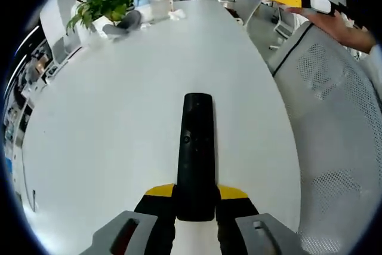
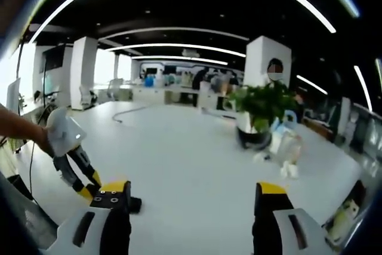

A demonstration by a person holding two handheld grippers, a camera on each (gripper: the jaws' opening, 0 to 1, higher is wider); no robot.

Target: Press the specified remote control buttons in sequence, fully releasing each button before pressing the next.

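The left claw is closed on the near end of the black remote control, holding it over the white desk near its right edge. The right claw is wide open and empty, well apart from the remote. No button is pressed yet, I judge; next the right claw must come to the buttons.

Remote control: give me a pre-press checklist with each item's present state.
1. Left gripper clamped on the remote control: ok, its jaws close on the near end.
2. Remote's button face up toward the camera: ok, small buttons show at mid-body.
3. Right gripper open and free for pressing: ok, jaws apart with nothing between them.
4. Right gripper lined up over the buttons: not ok, its view faces out across the white table toward the potted plant.
5. Which button comes first: cannot tell, labels are too small.
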